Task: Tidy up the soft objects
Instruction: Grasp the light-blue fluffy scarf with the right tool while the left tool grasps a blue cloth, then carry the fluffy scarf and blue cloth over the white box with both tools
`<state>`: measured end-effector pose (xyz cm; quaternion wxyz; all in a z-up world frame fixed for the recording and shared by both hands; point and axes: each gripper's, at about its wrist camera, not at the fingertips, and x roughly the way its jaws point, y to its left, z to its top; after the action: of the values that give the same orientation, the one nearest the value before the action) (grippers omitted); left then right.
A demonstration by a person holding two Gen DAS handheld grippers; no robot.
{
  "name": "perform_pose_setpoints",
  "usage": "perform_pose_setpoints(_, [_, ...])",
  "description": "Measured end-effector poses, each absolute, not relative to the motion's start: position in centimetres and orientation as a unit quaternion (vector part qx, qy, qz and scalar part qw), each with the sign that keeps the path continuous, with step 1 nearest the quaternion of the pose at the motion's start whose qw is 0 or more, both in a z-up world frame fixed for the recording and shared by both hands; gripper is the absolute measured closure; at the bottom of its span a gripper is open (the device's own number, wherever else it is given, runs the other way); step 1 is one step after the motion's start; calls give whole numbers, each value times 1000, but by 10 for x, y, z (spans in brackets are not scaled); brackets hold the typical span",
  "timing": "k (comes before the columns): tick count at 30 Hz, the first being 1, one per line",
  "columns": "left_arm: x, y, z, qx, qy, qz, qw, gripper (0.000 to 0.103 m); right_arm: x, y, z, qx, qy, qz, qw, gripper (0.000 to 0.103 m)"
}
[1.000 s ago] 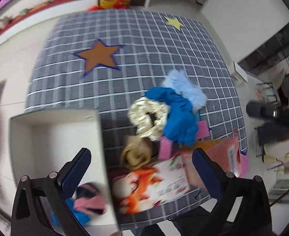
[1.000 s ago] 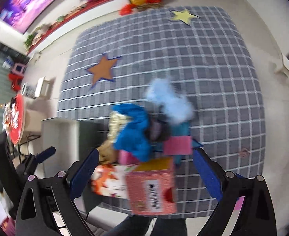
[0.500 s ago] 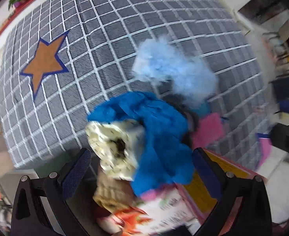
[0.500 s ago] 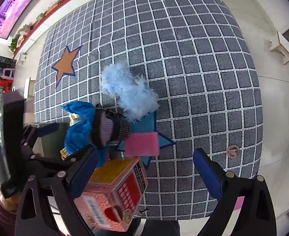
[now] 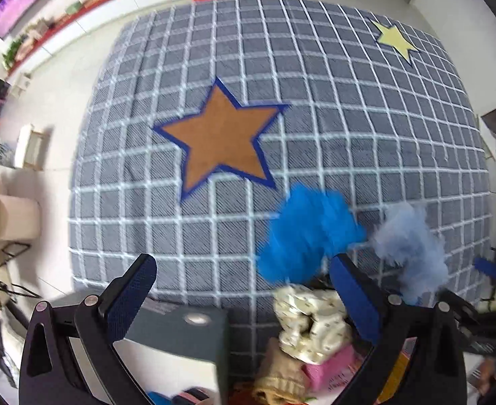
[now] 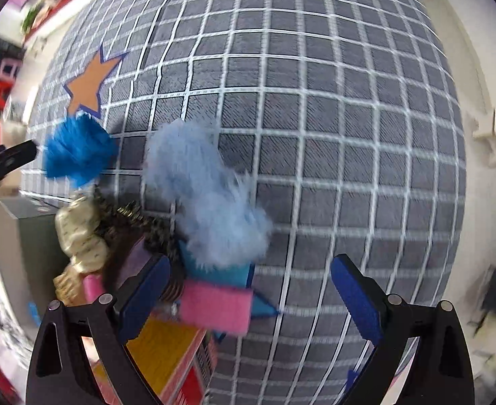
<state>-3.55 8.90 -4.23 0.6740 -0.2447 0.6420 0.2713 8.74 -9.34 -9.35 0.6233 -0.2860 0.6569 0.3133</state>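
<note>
Both hand-held grippers, left [image 5: 244, 298] and right [image 6: 250, 295], gape apart, empty. Bright blue fluffy piece [image 5: 307, 233] lies on checked cloth [image 5: 366, 135], near pale blue fluff [image 6: 204, 195]. Cream scrunchie [image 5: 312, 320] just beside.

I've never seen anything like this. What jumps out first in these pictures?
The grey checked rug with its big orange star fills both views. Near its front edge lies a heap of soft things, topped by a bright blue fluff and a pale blue fluff. Both claws are open.
</note>
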Motion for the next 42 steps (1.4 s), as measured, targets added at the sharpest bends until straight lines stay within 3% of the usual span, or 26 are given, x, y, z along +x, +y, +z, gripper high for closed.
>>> perform_pose_setpoints(6, [-21,86,-76,-272,647,282,654,0,78,-58,-131,-344,639,329,604,6])
perform_pose_setpoints(20, [15,141,-140,-290,638,341,626,0,70,-43,-167,-354,635,345,593,8])
perform_pose_setpoints(25, [18,146,-149,-305,636,336,625,0,71,-43,-161,-357,620,343,609,43])
perform_pose_setpoints(28, [19,152,-159,-350,631,316,616,0,75,-42,-159,-349,624,343,610,52])
perform_pose_setpoints(30, [19,153,-162,-353,642,311,606,0,75,-38,-155,-351,620,346,610,68])
perform_pose_setpoints(32, [23,150,-163,-347,657,296,600,1,79,-34,-150,-329,635,355,602,71])
perform_pose_setpoints(35, [31,130,-155,-328,650,288,622,19,87,-38,-136,-296,645,359,606,73])
perform_pose_setpoints(37, [31,120,-147,-307,647,285,637,52,95,-44,-124,-273,647,361,613,73])
perform_pose_setpoints(38, [33,117,-142,-294,648,282,643,63,97,-47,-119,-265,648,361,616,73])
perform_pose_setpoints(39, [32,111,-139,-287,650,278,647,87,100,-48,-113,-257,649,362,618,73])
perform_pose_setpoints(42, [28,98,-122,-295,638,266,659,87,108,-54,-104,-237,653,360,623,73])
